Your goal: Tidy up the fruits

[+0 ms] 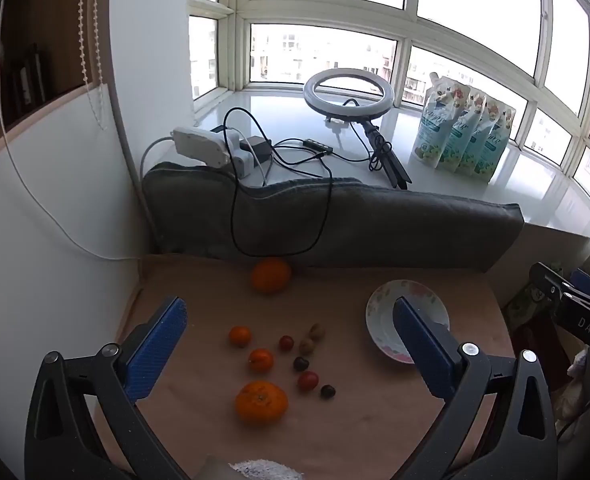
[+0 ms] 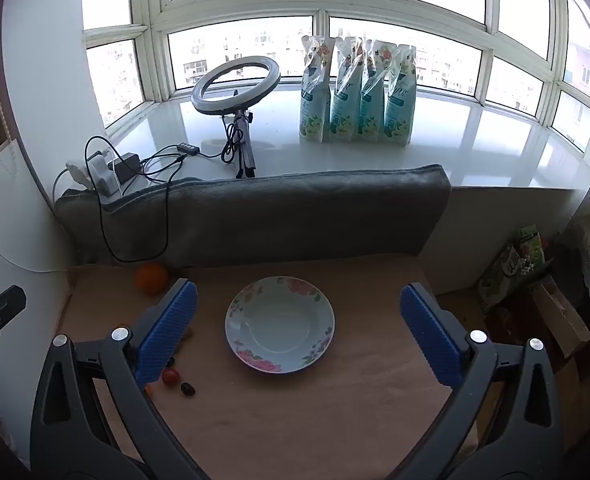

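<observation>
Several fruits lie on the brown table: a large tangerine point(image 1: 261, 402) nearest me, two small tangerines point(image 1: 260, 360) point(image 1: 240, 336), an orange point(image 1: 271, 275) at the back by the cushion, cherry tomatoes point(image 1: 307, 380), dark grapes point(image 1: 327, 391) and nuts point(image 1: 313, 338). A floral plate point(image 2: 255, 346) stands empty at the right; it also shows in the left wrist view point(image 1: 379, 326). My left gripper point(image 1: 289, 322) is open above the fruits. My right gripper point(image 2: 295, 306) is open above the plate. The orange point(image 2: 151, 278) and a tomato point(image 2: 170, 376) show left of it.
A grey cushion point(image 1: 335, 224) runs along the table's back edge. Behind it the windowsill holds a ring light point(image 1: 349, 94), a power strip with cables point(image 1: 215, 146) and several blue refill pouches point(image 2: 359, 96). A white wall is at the left. Clutter point(image 2: 535, 300) stands right of the table.
</observation>
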`<state>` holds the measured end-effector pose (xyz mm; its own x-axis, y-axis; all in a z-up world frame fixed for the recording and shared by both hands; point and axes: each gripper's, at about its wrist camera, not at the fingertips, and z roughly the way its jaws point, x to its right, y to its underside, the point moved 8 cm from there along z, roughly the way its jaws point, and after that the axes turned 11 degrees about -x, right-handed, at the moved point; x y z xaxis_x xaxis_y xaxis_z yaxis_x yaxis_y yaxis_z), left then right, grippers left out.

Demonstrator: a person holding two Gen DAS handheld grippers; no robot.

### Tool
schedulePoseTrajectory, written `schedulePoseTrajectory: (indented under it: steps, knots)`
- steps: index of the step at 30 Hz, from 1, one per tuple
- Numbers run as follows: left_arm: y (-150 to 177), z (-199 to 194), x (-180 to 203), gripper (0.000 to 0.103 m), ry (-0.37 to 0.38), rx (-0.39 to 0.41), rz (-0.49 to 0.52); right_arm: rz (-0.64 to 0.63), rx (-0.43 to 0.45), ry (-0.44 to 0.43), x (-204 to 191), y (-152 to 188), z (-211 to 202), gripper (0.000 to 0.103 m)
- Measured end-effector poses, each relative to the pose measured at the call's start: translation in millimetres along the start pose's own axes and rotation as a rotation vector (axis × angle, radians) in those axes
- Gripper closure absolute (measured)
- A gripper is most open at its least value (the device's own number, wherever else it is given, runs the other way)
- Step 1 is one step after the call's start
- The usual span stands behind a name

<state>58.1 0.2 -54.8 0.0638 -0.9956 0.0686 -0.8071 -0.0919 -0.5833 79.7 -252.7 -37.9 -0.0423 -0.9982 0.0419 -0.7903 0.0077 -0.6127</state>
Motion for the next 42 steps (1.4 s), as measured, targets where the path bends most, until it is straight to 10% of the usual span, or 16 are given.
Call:
schedulePoseTrajectory:
  steps: [42]
  knots:
    - [-1.4, -4.2, 5.6, 0.001, 0.019, 0.009, -0.004, -0.001, -0.002, -0.004, -0.6, 2.2, -3.3, 0.000]
